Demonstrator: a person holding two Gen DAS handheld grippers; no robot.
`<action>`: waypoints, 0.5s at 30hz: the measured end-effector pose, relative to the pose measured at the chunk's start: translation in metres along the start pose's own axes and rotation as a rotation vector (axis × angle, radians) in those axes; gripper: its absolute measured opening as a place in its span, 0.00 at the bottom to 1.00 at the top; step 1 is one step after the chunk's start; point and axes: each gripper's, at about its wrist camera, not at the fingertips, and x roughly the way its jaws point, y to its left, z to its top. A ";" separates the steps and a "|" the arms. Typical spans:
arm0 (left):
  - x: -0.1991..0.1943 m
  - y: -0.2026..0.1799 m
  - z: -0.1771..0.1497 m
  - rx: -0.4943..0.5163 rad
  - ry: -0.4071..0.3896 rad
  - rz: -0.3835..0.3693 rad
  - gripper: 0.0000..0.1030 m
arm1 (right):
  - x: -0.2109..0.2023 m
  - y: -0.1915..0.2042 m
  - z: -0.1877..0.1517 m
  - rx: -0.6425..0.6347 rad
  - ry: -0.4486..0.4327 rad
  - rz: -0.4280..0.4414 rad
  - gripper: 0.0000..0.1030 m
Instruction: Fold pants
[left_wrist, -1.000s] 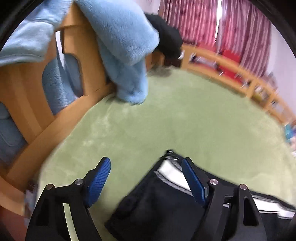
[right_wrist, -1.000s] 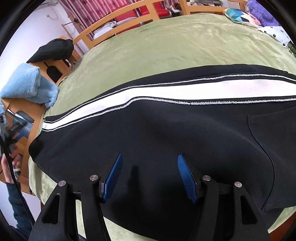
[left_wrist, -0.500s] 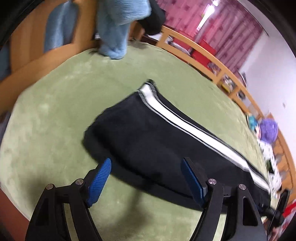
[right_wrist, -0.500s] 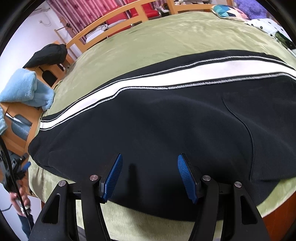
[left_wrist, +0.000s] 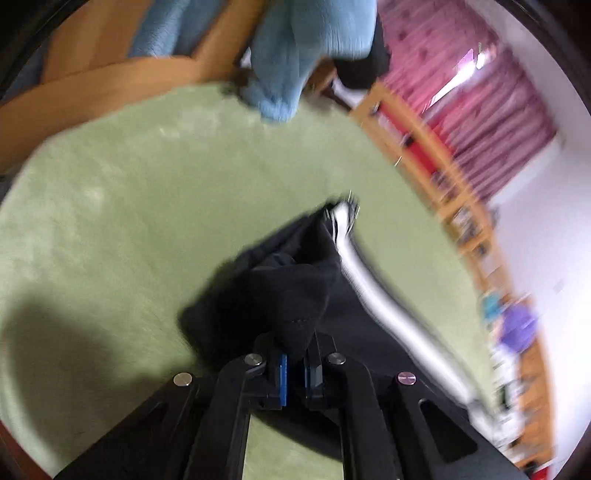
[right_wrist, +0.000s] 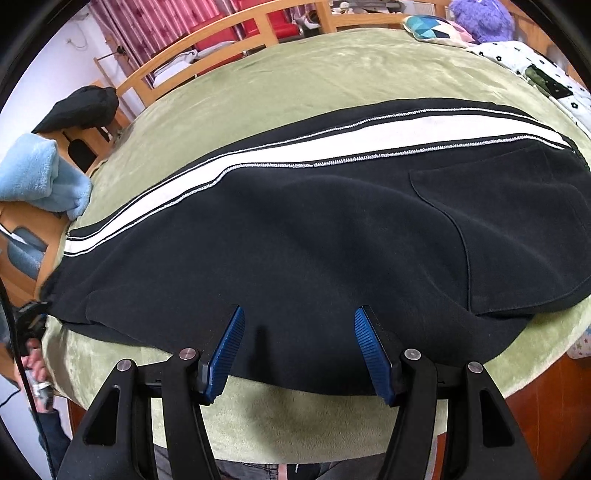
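Whereas it gaped before, left gripper (left_wrist: 293, 371) now pinches pants (left_wrist: 295, 295) hem.

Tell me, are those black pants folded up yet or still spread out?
Mostly spread: the pants lie full length on the green blanket, white stripe unbroken. Only the cuff end bunches, pinched in the left gripper.

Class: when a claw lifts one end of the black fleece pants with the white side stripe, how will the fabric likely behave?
The black fleece pants with the white side stripe probably go floppy: cloth already bunches where the left claw pinches it. They likely sag rather than hold shape. The fuzzy green blanket may drag on them, not let them slide.
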 end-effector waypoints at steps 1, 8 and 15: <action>-0.011 0.001 0.004 -0.002 -0.007 -0.015 0.06 | -0.001 0.000 -0.002 0.000 -0.001 0.001 0.60; 0.019 -0.002 -0.004 0.058 0.083 0.163 0.11 | -0.001 -0.016 -0.006 0.008 0.009 0.043 0.60; -0.012 -0.018 -0.022 0.078 -0.003 0.179 0.74 | -0.028 -0.047 -0.010 0.026 -0.048 0.080 0.60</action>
